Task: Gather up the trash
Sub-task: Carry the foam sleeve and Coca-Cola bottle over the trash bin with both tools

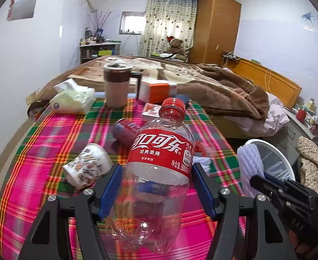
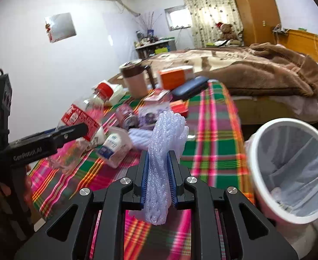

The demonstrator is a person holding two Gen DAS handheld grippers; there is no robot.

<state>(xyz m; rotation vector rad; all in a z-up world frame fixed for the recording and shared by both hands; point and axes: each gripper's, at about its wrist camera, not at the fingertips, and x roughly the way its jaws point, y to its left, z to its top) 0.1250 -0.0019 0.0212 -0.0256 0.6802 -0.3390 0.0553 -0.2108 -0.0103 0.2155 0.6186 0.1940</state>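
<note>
My left gripper (image 1: 156,173) is shut on an empty clear Coca-Cola bottle (image 1: 159,164) with a red cap and label, held above the plaid tablecloth (image 1: 50,134); the bottle also shows in the right wrist view (image 2: 83,119). My right gripper (image 2: 159,156) is shut on a white foam net sleeve (image 2: 161,151), also seen in the left wrist view (image 1: 249,166). A white trash bin (image 2: 288,173) with a clear liner stands at the table's right edge, close to the right gripper. A printed paper cup (image 1: 87,164) and a red can (image 1: 126,130) lie on the table.
A mug with a handle (image 1: 116,86), a tissue pack (image 1: 74,99), an orange box (image 1: 159,91), a dark blue case (image 2: 189,86) and small packets (image 2: 115,147) crowd the table. A bed with a brown blanket (image 1: 213,86) lies beyond. A wall is on the left.
</note>
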